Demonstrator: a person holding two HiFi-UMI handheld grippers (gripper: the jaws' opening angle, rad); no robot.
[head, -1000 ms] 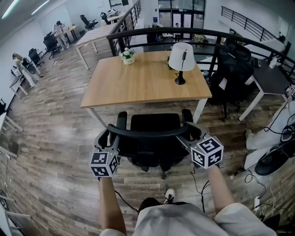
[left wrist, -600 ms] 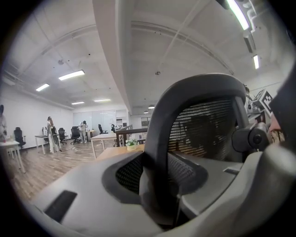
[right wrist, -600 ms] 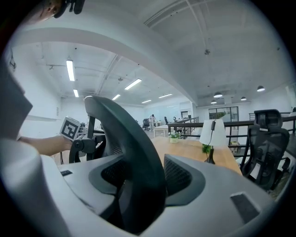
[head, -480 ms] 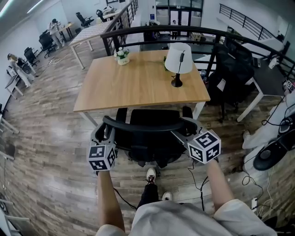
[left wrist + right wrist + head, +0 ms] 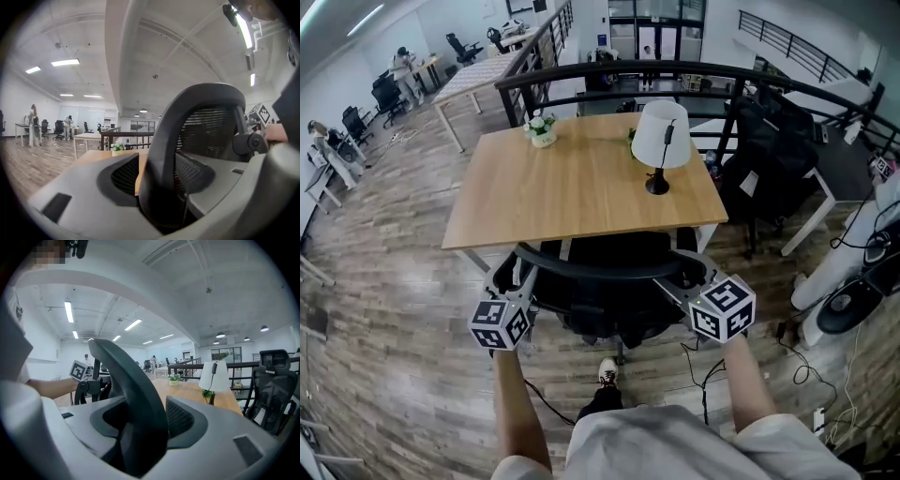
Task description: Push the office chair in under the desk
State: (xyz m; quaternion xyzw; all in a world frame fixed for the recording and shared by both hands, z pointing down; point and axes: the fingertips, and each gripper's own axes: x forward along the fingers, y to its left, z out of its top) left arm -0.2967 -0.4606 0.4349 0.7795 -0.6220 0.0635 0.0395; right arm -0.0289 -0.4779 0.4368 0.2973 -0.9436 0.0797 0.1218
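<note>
The black mesh office chair (image 5: 600,267) stands with its seat mostly beneath the wooden desk (image 5: 581,187), its curved backrest rim just clear of the front edge. My left gripper (image 5: 517,281) straddles the rim's left end. Its jaws are opening, and in the left gripper view the chair rim (image 5: 187,112) rises between the jaws of the left gripper (image 5: 159,183) with a gap beside it. My right gripper (image 5: 675,277) holds the rim's right end. In the right gripper view the chair rim (image 5: 126,376) fills the space inside the right gripper (image 5: 145,427).
A white lamp (image 5: 661,136) and a small potted plant (image 5: 541,129) stand on the desk. A black railing (image 5: 675,70) runs behind it. Another black chair (image 5: 773,159) stands at the right. Cables (image 5: 703,366) trail on the wooden floor near the person's shoe (image 5: 607,372).
The chair has rolled forward until its seat went under the desk. Both grippers travelled forward with the backrest rim, and the person stepped forward behind it.
</note>
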